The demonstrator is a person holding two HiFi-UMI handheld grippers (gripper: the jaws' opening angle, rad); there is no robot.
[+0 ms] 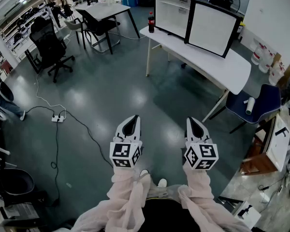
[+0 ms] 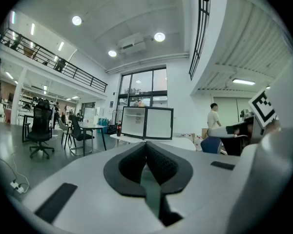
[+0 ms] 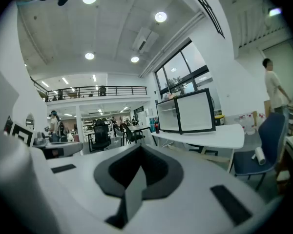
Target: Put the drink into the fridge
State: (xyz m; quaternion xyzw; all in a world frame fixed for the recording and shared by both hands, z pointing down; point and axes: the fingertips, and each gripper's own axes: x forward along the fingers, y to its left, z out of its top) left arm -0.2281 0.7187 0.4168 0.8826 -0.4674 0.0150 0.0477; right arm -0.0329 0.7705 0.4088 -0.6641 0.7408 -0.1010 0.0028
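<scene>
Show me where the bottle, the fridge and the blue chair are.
bottle point(image 1: 151, 23), head view, on its dark body.
fridge point(image 1: 172, 14), head view, on its open white inside.
blue chair point(image 1: 238, 104), head view, on its seat.

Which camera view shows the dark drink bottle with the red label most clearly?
The head view: the dark drink bottle with a red label stands unblocked on the white table's end, left of the black-framed white fridge. Both gripper views show the bottle only as a tiny, distant shape.
</scene>
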